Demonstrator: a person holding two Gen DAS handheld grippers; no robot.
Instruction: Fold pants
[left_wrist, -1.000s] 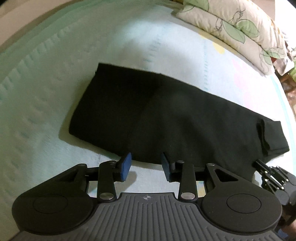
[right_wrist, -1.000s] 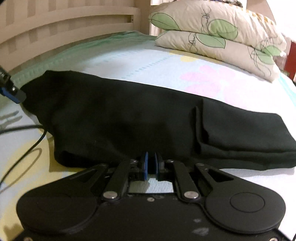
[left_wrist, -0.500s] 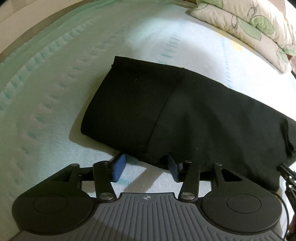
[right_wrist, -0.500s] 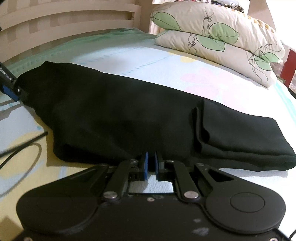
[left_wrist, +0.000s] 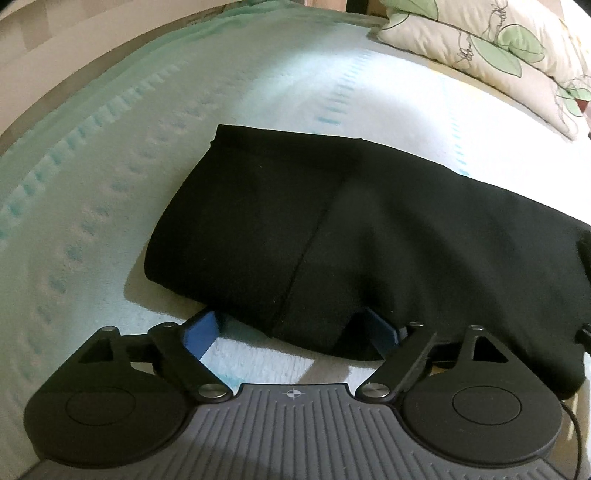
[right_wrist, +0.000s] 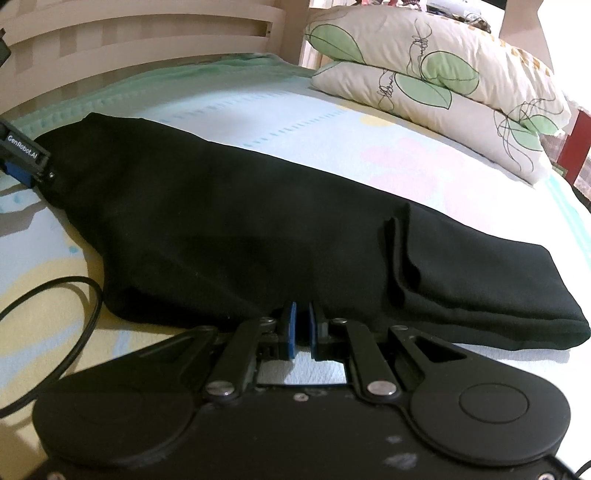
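Black pants (left_wrist: 332, 221) lie folded lengthwise in a long band across the bed; in the right wrist view (right_wrist: 258, 229) their right end is doubled over. My left gripper (left_wrist: 291, 328) is open, its blue pads on either side of the near edge of the pants' left part, which bulges between them. My right gripper (right_wrist: 303, 321) is shut on the pants' near edge around the middle. The left gripper also shows at the far left of the right wrist view (right_wrist: 26, 162), at the pants' left end.
The bed has a pale sheet (left_wrist: 110, 184) with green edging. Two leaf-print pillows (right_wrist: 436, 81) are stacked at the back right. A wooden headboard (right_wrist: 129, 40) runs along the back. A black cable (right_wrist: 55, 302) loops on the sheet at the left.
My left gripper has moved forward and opened wider, so the pants' edge now sits between its pads. My right gripper stays shut on the near edge.
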